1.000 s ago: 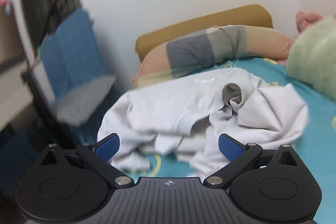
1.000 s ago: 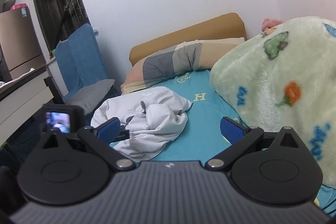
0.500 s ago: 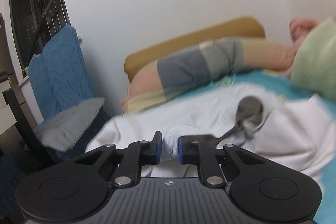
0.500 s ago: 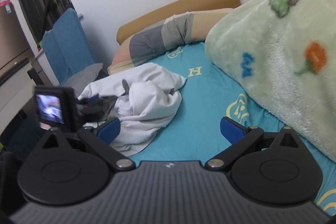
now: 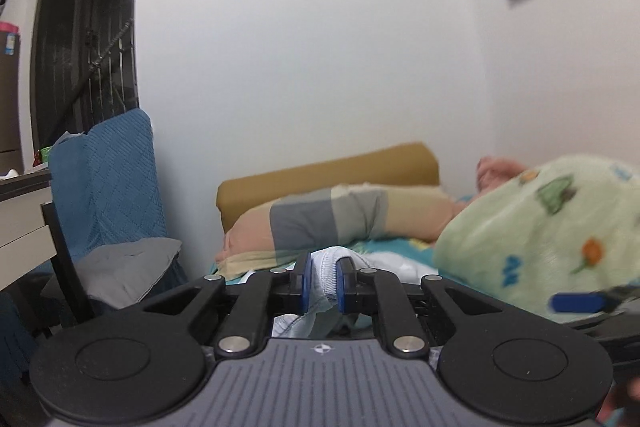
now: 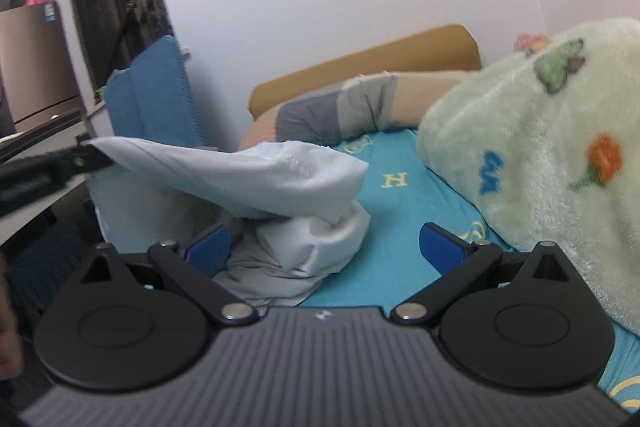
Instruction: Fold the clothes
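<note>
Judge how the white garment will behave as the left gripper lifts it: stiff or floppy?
Probably floppy: the white garment sags from the left gripper in a draped sheet. Likely light, since one pinched edge carries it. The lower folds may trail on the bed.

The white garment (image 6: pixel 256 183) is showing as thin, matt woven cloth with a ribbed knit hem (image 5: pixel 325 273), which is sitting pinched between the left tongs (image 5: pixel 320 285), themselves matt black plastic with smooth blue pads (image 5: pixel 305 283) and shiny metal rivets. The right tongs (image 6: pixel 325 247) are looking the same in finish. At three o'clock, the green blanket (image 6: pixel 540 147) is appearing fluffy and fleecy over the smooth turquoise bed sheet (image 6: pixel 404 227).
</note>
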A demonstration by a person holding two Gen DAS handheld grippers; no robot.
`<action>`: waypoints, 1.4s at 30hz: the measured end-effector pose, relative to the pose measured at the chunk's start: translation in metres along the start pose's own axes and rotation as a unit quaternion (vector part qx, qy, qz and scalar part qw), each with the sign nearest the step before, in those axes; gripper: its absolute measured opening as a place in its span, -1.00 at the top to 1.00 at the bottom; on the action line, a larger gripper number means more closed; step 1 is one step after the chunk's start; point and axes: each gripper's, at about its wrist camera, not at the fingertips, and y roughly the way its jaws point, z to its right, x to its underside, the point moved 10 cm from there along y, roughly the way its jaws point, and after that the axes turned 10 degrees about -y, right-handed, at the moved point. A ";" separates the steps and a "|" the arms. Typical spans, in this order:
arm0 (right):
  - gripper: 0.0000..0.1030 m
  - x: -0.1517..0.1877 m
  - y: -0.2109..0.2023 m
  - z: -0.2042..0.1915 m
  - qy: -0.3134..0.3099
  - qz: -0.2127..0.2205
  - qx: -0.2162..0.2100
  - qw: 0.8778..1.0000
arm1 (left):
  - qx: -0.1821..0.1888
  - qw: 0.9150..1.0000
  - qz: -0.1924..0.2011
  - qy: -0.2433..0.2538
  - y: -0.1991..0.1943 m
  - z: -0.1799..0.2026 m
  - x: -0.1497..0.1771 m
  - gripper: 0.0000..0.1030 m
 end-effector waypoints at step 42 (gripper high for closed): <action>-1.00 -0.005 -0.011 -0.061 -0.030 0.009 -0.028 0.999 | 0.004 0.998 -0.018 -0.056 -0.026 -0.011 0.036 0.71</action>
